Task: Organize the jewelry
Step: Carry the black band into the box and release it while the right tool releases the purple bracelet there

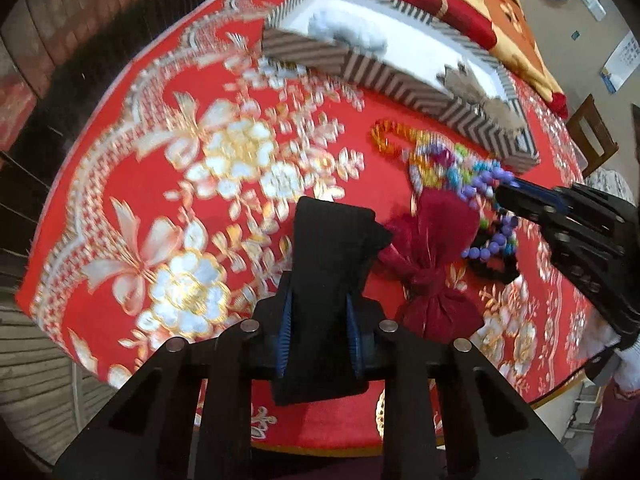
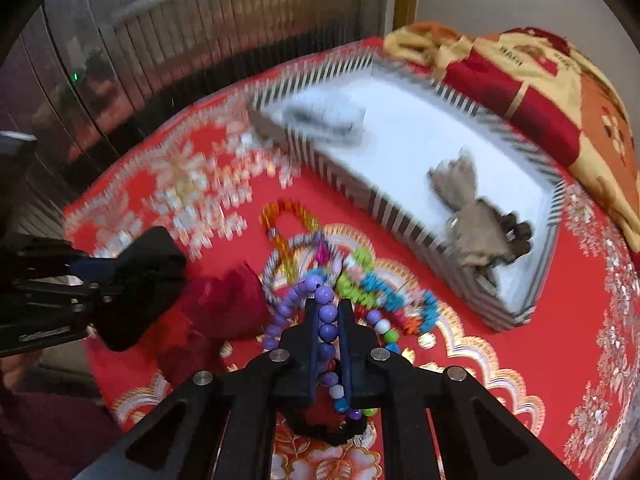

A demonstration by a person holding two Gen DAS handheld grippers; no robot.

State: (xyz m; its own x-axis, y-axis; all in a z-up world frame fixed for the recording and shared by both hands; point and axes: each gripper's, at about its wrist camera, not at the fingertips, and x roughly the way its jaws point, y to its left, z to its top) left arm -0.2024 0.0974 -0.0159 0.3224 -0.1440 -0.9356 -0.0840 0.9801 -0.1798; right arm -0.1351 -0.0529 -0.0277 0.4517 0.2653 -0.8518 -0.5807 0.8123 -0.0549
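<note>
Holding two grey pouches [image 2: 466,208], striped box [image 2: 404,216], left fingers [image 1: 320,320] clamping black pouch [image 1: 328,240], right fingers [image 2: 329,332] pinching purple beads [image 2: 327,316]

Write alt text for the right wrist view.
The right gripper is shut on a strand of purple beads above a red embroidered tablecloth. Tangled colourful bead strings lie just ahead, a striped box sits beyond, and the left gripper holds a black pouch.

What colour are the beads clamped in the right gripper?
Purple beads; the right wrist view shows them best.
</note>
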